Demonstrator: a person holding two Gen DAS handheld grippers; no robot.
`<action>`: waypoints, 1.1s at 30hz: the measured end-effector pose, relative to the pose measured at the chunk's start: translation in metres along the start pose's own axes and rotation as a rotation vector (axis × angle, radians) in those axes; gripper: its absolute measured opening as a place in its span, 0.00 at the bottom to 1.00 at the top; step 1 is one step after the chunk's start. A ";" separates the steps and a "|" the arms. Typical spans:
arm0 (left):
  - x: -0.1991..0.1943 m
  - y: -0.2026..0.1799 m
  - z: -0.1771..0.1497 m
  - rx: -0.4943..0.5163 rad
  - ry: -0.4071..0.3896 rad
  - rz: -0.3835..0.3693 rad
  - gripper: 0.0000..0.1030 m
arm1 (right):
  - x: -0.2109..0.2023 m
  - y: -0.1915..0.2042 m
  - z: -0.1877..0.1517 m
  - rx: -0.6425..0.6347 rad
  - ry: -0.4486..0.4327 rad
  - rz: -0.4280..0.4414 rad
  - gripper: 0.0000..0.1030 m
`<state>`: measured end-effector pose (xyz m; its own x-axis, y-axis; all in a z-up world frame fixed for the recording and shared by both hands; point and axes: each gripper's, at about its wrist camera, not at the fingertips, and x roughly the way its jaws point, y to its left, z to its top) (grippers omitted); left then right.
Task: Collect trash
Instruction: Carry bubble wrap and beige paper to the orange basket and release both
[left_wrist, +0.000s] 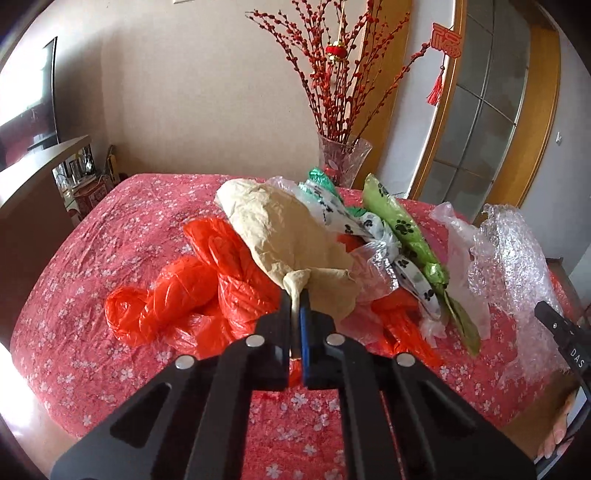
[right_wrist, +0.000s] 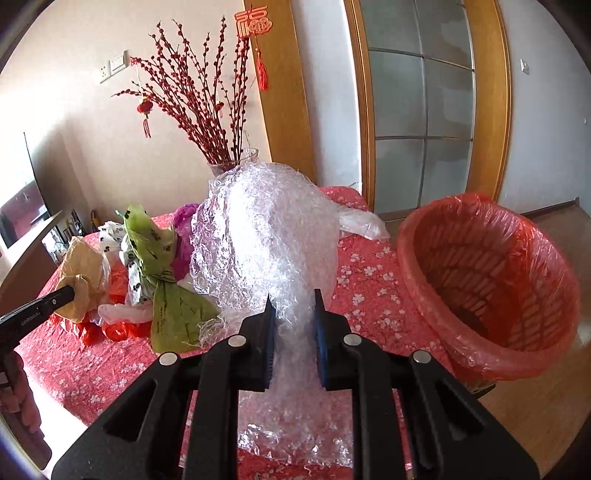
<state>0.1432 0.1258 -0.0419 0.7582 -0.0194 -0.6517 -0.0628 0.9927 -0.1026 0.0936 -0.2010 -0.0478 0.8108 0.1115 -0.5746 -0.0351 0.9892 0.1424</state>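
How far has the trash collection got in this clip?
Done: nothing visible yet; the lined basket looks empty. In hand: the left hand-held gripper pinches the brown paper, and the right hand-held gripper holds the bubble wrap. Left: red bags, green bag and paw-print bag on the table.

Red floral tablecloth (left_wrist: 129, 229), orange bags (left_wrist: 177, 295), glass vase (left_wrist: 341, 158)

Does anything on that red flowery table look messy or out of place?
Yes. Crumpled orange plastic bags, paw-print bags and other wrappers are heaped on the red floral tablecloth, near a glass vase of red branches. The orange-lined basket sits tilted at the table edge and looks empty.
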 end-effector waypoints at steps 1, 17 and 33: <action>-0.003 -0.001 0.002 0.007 -0.009 -0.004 0.05 | -0.002 0.000 0.002 -0.001 -0.007 0.001 0.18; -0.055 -0.075 0.047 0.123 -0.115 -0.208 0.05 | -0.032 -0.035 0.030 0.049 -0.102 -0.036 0.18; -0.031 -0.230 0.049 0.290 -0.039 -0.545 0.05 | -0.066 -0.144 0.040 0.234 -0.177 -0.230 0.18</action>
<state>0.1663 -0.0961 0.0391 0.6550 -0.5343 -0.5344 0.5156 0.8330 -0.2009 0.0682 -0.3545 0.0016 0.8711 -0.1498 -0.4676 0.2778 0.9356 0.2177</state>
